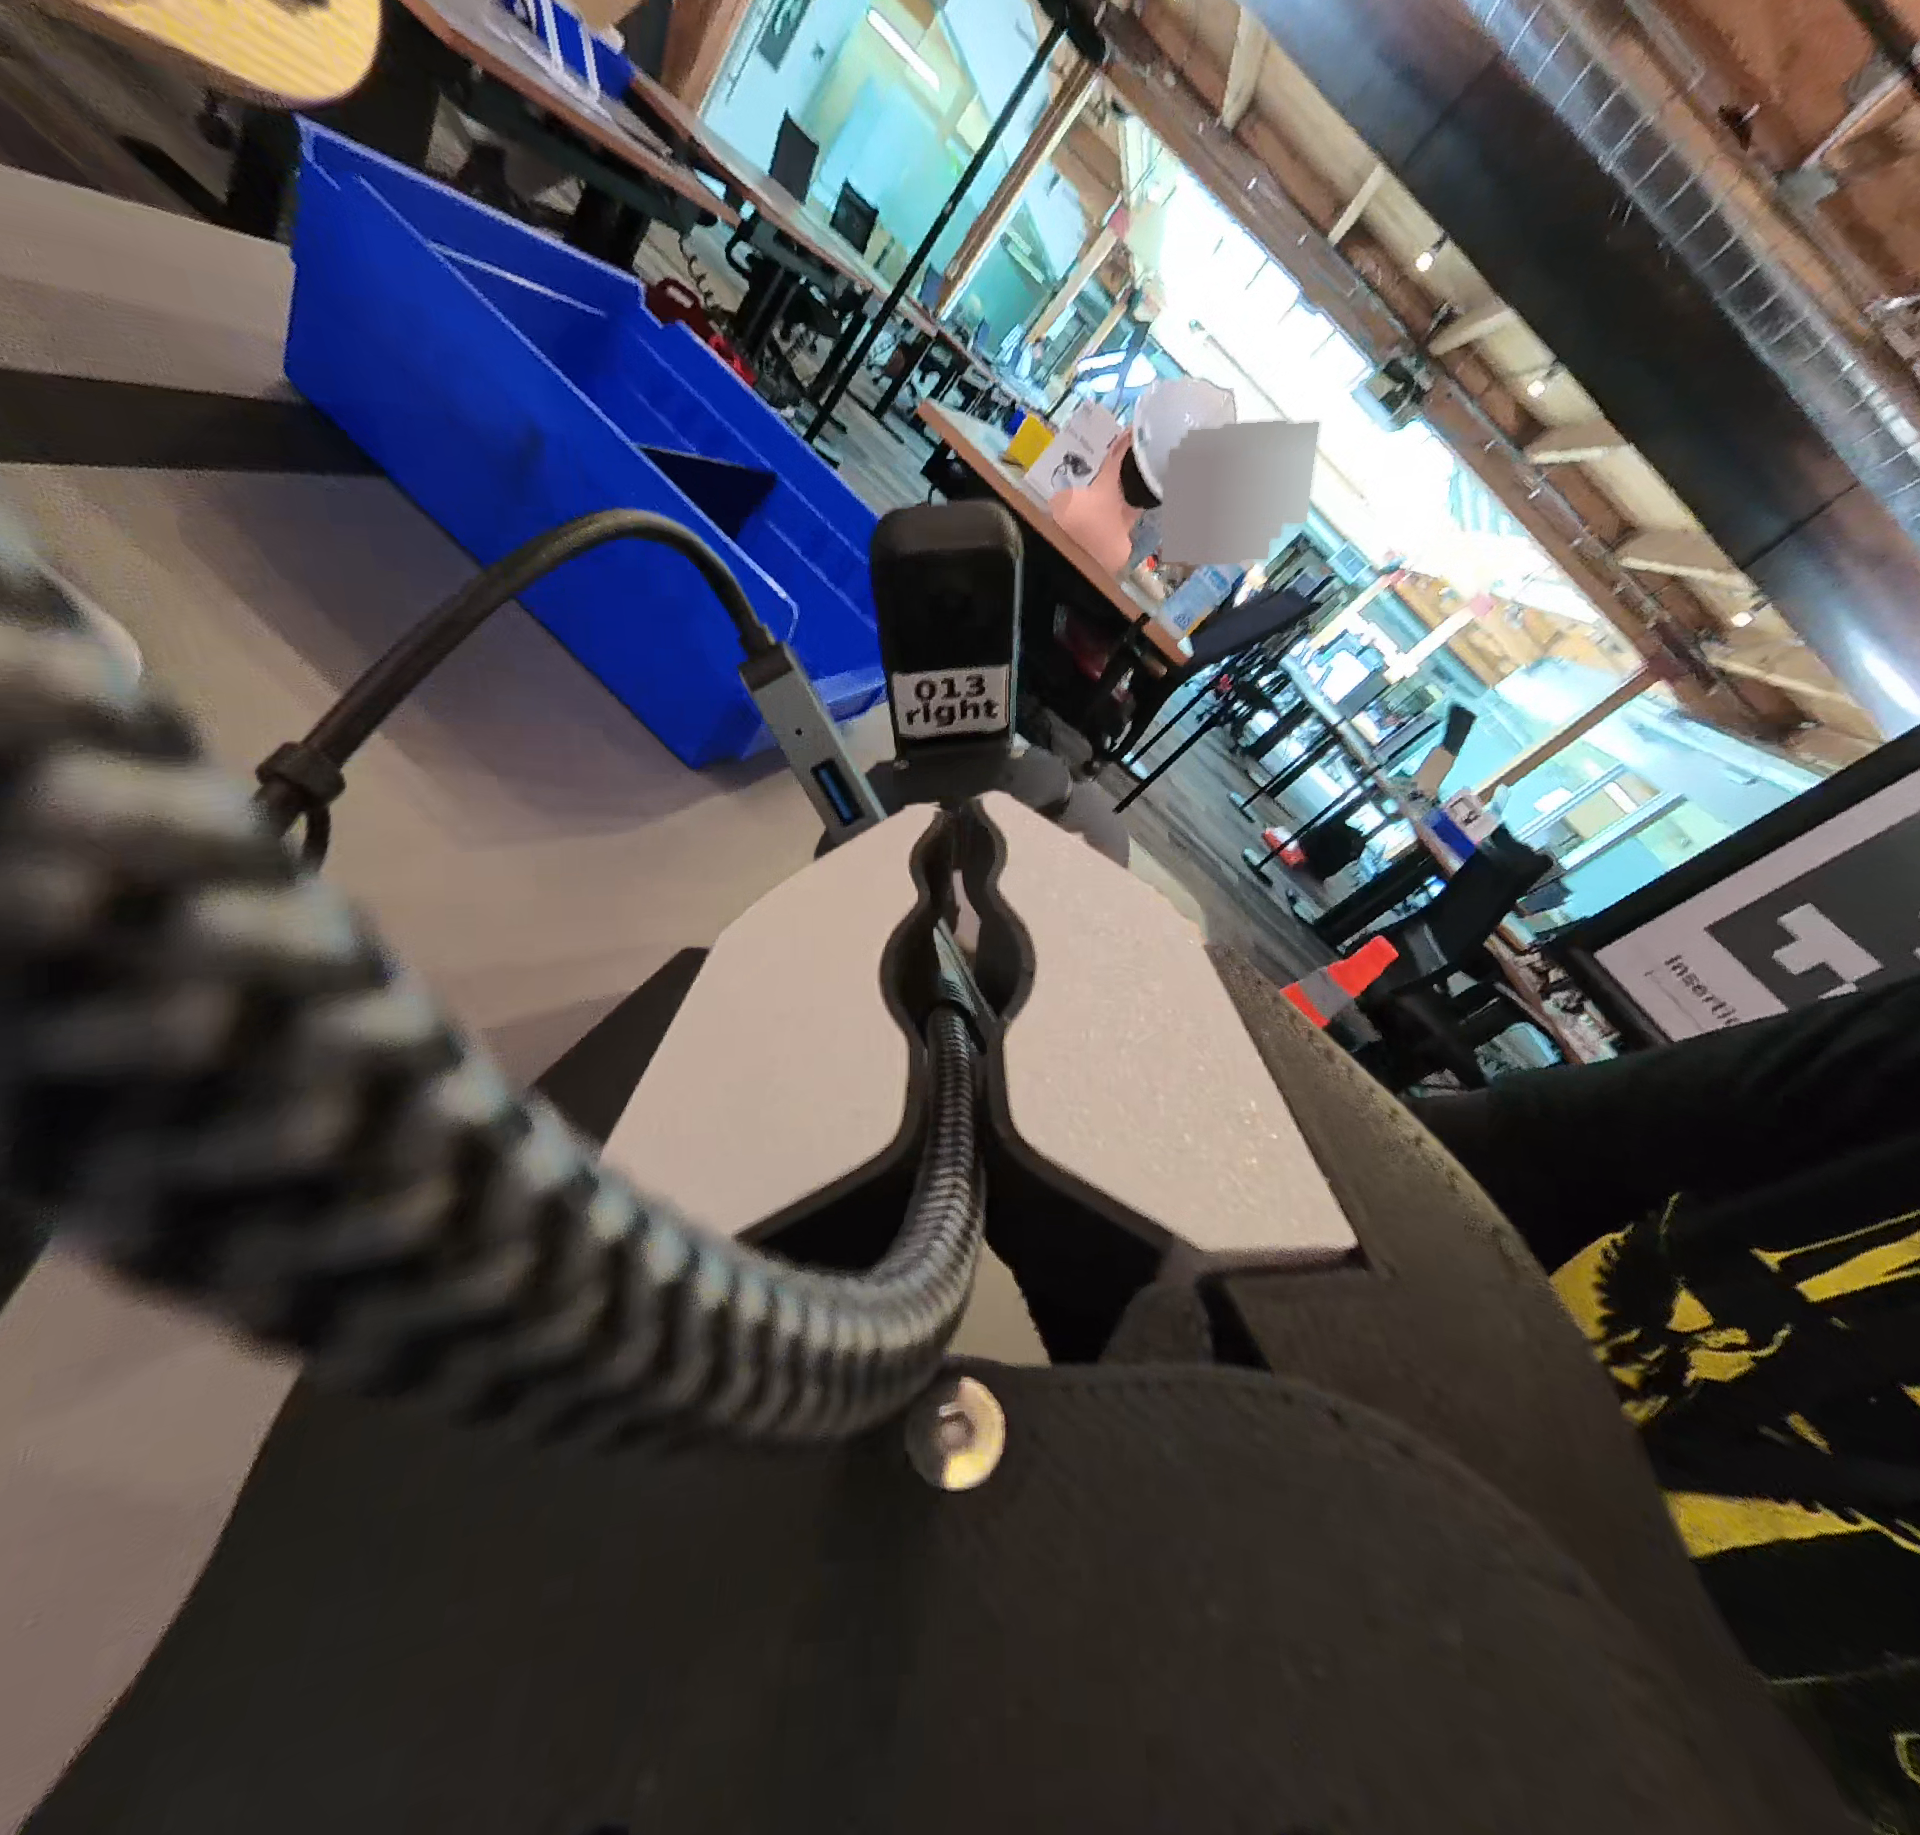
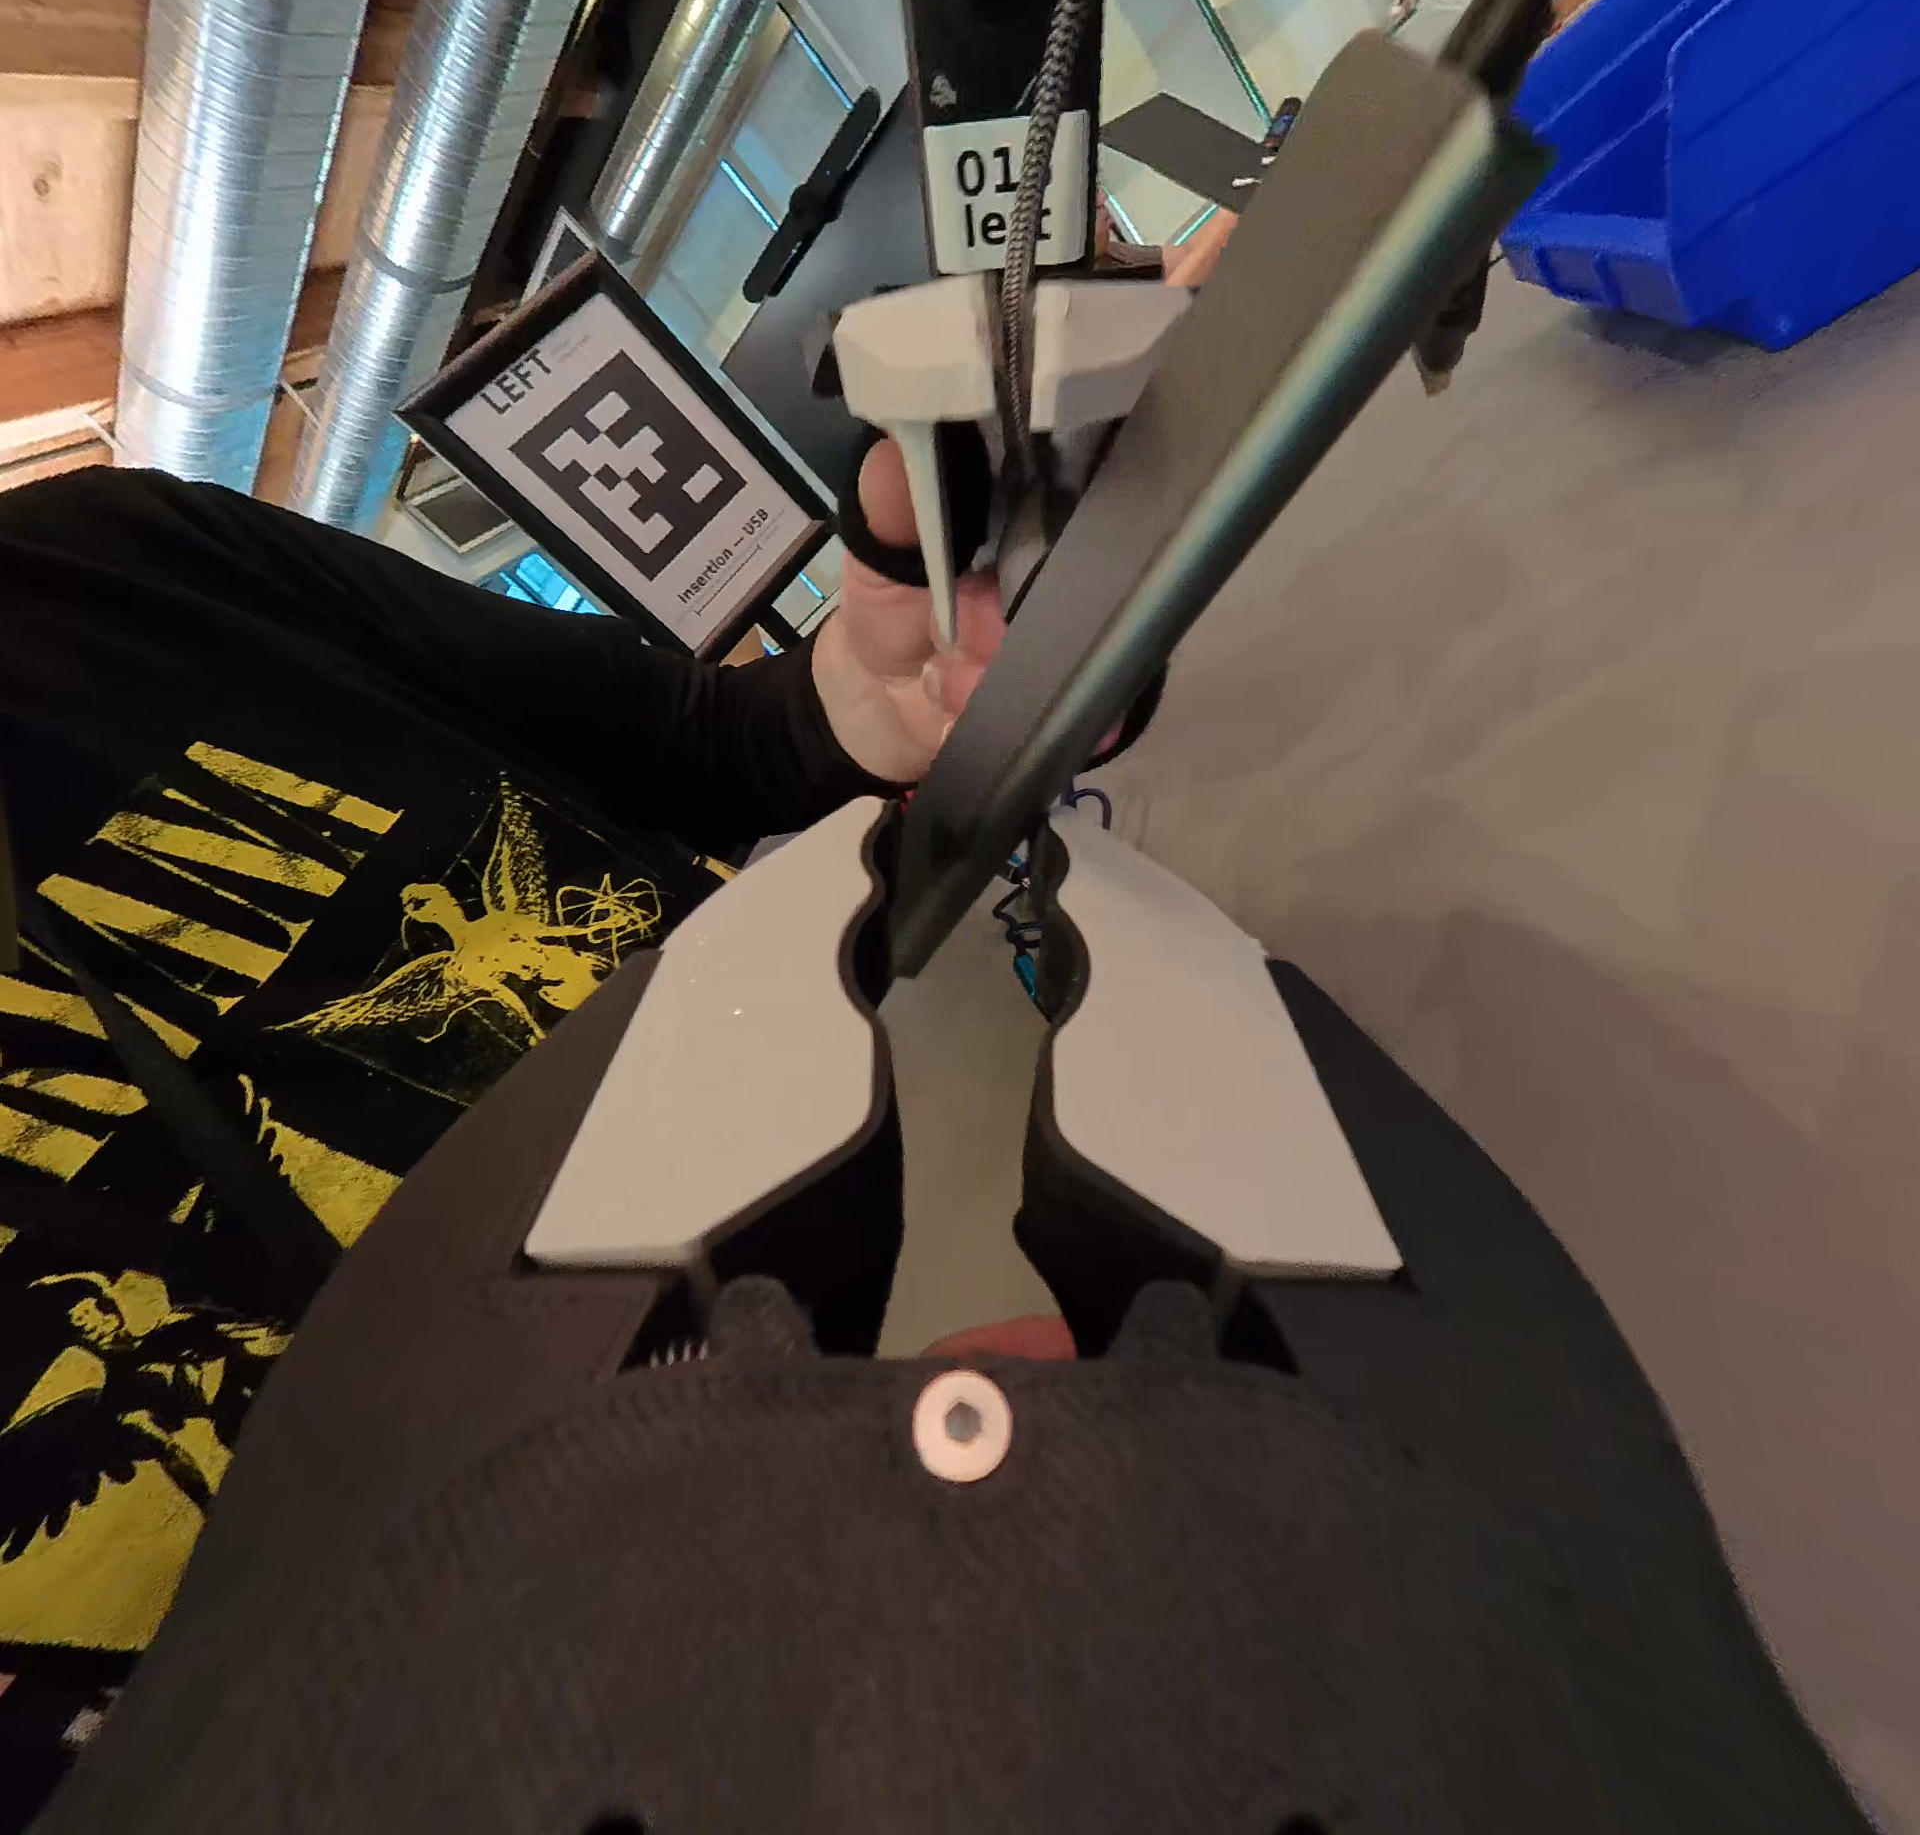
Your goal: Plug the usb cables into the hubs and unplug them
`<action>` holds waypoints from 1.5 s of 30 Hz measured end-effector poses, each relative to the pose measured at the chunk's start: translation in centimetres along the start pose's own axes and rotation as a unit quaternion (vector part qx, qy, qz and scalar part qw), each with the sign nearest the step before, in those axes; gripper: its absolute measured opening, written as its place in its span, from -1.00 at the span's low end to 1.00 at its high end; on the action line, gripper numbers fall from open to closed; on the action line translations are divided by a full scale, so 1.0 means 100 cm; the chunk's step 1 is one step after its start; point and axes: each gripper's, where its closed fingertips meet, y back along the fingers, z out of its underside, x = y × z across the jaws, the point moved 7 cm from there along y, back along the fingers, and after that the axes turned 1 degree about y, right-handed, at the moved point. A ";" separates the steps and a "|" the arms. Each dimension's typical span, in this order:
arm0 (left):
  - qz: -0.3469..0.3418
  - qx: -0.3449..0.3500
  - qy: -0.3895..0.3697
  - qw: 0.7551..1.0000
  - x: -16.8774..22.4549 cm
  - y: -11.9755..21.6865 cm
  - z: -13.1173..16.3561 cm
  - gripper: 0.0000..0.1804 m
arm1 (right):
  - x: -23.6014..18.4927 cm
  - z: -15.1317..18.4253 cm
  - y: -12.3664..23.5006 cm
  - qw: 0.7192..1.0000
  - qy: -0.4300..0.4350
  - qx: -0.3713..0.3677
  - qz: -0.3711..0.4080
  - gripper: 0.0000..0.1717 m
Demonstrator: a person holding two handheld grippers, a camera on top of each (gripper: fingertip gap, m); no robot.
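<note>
While I count one hub in my right jaws, one braided cable clamped left, one blue bin on the desk.

Strong daylight is admitted through the overexposed glass windows at upper right, edges are bent by wide-angle distortion, and the braided black-and-white cable is blurred at left.
</note>
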 end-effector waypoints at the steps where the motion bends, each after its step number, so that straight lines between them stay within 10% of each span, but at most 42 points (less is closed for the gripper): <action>1: 0.006 0.006 0.000 1.000 0.002 0.000 -0.001 -0.98 | -0.001 0.002 -0.003 1.000 -0.003 -0.006 -0.006 -0.78; 10: 0.023 0.007 -0.040 0.999 0.007 0.005 -0.004 -0.96 | 0.002 0.000 -0.011 0.999 -0.003 0.020 -0.027 -0.88; 17: -0.077 -0.112 -0.065 0.989 -0.003 0.035 0.014 -0.32 | 0.003 -0.008 0.022 0.999 0.013 0.047 0.022 -0.88; 29: -0.158 -0.377 -0.110 0.906 -0.031 -0.002 0.111 -0.69 | 0.007 -0.009 0.039 0.997 0.019 0.051 0.054 -0.88; 31: -0.147 -0.388 -0.099 0.904 -0.032 -0.005 0.112 -0.93 | 0.007 -0.008 0.039 0.997 0.018 0.048 0.051 -0.88; 45: 0.000 -0.350 -0.073 0.934 0.004 -0.002 0.058 -0.93 | -0.002 0.007 0.025 0.998 0.037 -0.051 0.014 -0.88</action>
